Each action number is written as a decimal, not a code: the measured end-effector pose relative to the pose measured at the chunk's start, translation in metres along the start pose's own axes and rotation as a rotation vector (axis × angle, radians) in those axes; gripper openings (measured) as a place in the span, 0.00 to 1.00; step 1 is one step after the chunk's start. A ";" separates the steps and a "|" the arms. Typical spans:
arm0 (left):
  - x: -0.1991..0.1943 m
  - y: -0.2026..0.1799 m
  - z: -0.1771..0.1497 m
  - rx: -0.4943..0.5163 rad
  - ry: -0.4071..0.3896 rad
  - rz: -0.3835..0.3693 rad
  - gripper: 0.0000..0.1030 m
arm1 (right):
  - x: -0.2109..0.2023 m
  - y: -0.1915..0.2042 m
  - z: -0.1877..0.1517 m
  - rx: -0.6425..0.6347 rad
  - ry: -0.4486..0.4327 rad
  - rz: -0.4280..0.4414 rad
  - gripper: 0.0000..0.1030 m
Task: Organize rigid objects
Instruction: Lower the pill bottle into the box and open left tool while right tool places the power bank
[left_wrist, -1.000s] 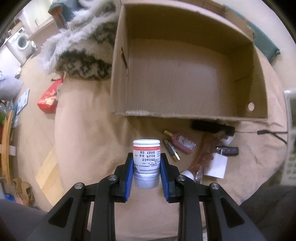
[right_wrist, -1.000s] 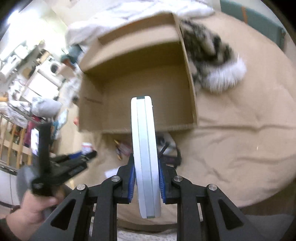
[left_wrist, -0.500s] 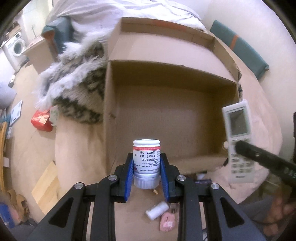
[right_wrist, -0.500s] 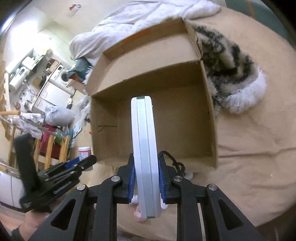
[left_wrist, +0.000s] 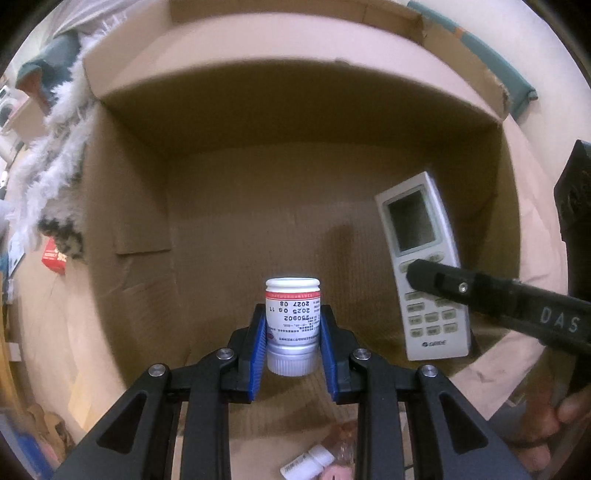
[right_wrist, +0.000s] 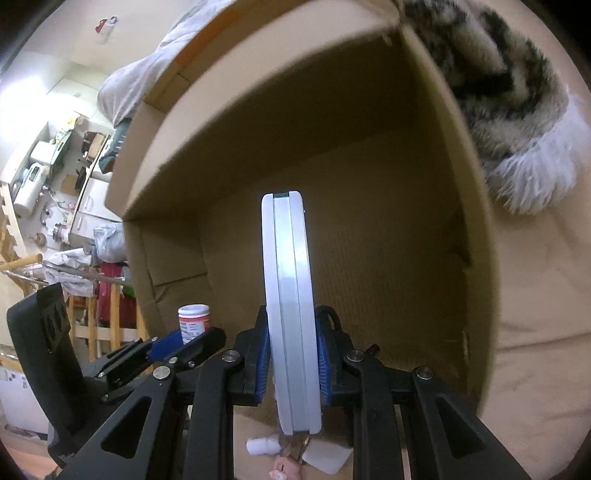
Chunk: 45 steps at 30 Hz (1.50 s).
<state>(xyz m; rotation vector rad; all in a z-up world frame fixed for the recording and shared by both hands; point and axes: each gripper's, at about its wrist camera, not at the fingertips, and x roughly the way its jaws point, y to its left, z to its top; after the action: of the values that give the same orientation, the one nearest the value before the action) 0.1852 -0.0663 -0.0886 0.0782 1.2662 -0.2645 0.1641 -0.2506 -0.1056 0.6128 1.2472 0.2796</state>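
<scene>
Holding both loads over the open cardboard box (left_wrist: 140, 206), you have each tool clenched on something: your left gripper (left_wrist: 292, 343) pinches the white pill bottle (left_wrist: 292, 325) upside down by its body, cap end toward you, and your right gripper (right_wrist: 291, 360) clamps the white remote control (right_wrist: 290, 302) edge-on between its blue pads, most of its length standing out ahead of the fingers.

Both things hang above the box floor, which shows bare brown board ahead of your fingertips. From your left tool, the remote sits ahead and to the right, close to the box's right-hand wall; from your right tool, the bottle is low and to the left, just beside your own linkage.

The likely trouble is the two tools meeting. They are near each other inside one opening, so lowering both together could knock the remote against the bottle or the wall.

The remote is gripped low on a long body, and a bump at its far end would probably lever it out of the pads. The bottle, let go while inverted and high, may bounce and roll toward a corner. I would judge it safer to set one down first, low, then the other.

More small bottles (left_wrist: 306, 463) lie on the beige cover below, outside the box, waiting.
</scene>
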 end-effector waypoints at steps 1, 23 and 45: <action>0.004 0.001 0.000 -0.004 0.006 -0.003 0.23 | 0.005 -0.001 0.001 0.003 0.009 -0.003 0.23; 0.030 0.013 0.006 -0.058 0.028 0.032 0.23 | 0.039 0.020 0.000 -0.050 0.032 -0.103 0.23; 0.023 -0.019 -0.005 -0.012 -0.014 0.067 0.59 | 0.021 0.075 0.002 -0.184 -0.133 -0.253 0.71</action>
<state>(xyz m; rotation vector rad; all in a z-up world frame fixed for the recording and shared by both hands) 0.1825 -0.0874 -0.1098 0.1085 1.2492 -0.1993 0.1824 -0.1797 -0.0792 0.3057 1.1417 0.1374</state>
